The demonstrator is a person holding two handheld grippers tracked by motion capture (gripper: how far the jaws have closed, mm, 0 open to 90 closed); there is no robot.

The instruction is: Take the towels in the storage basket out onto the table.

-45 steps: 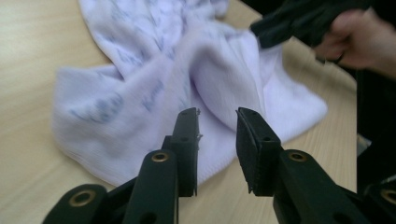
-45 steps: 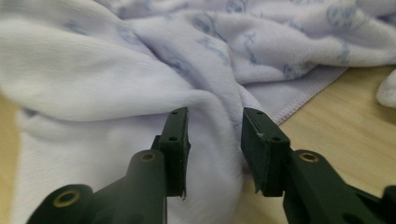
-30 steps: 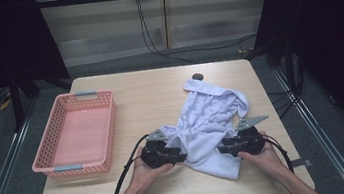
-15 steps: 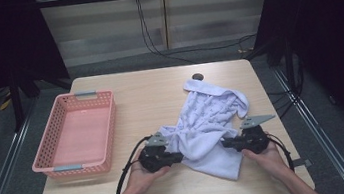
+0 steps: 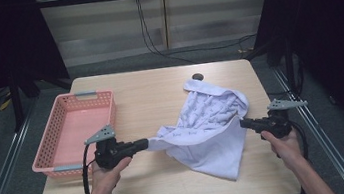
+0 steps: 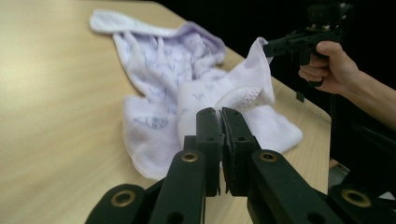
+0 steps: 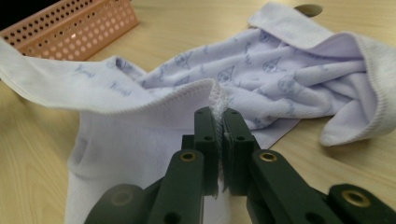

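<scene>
A white towel [image 5: 208,122] with faint blue prints lies crumpled on the wooden table [image 5: 149,95], right of centre. My left gripper [image 5: 146,143] is shut on one corner of its near edge, and the jaws pinch the hem in the left gripper view [image 6: 220,112]. My right gripper [image 5: 242,123] is shut on the opposite corner, with the hem squeezed between its jaws [image 7: 218,114]. The held edge hangs lifted between the two grippers, while the rest of the towel [image 7: 280,79] stays on the table. The right gripper [image 6: 270,46] holds a raised corner in the left gripper view.
A pink perforated basket [image 5: 75,132] stands on the table's left side, just beyond my left hand, and also appears [image 7: 70,32] in the right gripper view. A small dark round thing [image 5: 198,77] sits at the far edge behind the towel. Dark floor surrounds the table.
Both grippers have closed on the towel's near edge. The hands have moved apart and upward, drawing that edge out between them and lifting it off the table.
</scene>
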